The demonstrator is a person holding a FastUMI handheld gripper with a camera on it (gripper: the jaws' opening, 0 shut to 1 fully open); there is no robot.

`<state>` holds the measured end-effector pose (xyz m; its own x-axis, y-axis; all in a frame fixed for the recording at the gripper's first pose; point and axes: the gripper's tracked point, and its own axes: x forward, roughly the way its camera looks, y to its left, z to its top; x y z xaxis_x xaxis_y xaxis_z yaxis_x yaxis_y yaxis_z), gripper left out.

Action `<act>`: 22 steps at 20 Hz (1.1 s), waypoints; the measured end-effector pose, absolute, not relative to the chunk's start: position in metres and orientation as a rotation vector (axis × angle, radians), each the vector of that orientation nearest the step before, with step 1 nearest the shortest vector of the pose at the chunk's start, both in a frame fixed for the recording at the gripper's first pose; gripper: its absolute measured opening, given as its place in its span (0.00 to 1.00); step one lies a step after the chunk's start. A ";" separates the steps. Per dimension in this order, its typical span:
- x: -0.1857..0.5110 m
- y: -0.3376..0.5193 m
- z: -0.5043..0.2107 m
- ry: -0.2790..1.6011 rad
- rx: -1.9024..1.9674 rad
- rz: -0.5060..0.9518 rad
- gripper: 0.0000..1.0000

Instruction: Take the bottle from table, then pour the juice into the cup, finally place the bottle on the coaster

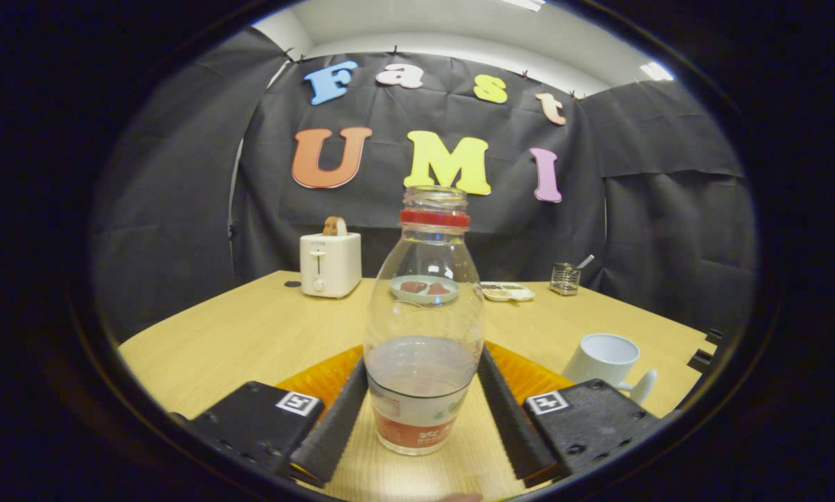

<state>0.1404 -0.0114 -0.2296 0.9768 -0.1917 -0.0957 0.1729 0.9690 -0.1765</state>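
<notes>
claw (pixel 423 390) | level, pointing forward | fingers (pixel 338 411) spread, closing contact unclear

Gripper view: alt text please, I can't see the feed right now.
An uncapped bottle with some liquid stands on the table between the gripper fingers, which press its sides. A white cup sits to the right; a toaster stands beyond.

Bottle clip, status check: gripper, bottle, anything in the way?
Hand-held gripper flanks the bottle; contact unclear. Bottle upright, uncapped, some liquid inside. Cup stands beyond the right finger; path looks clear.
</notes>
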 end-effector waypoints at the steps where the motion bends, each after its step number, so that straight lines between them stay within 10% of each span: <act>1: 0.145 -0.011 -0.229 0.106 -0.151 -0.185 0.82; 22: 0.132 0.007 -0.179 0.157 0.456 -0.020 0.78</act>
<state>0.1320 0.0066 -0.1793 0.9876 0.0160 -0.1559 0.0544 0.8979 0.4368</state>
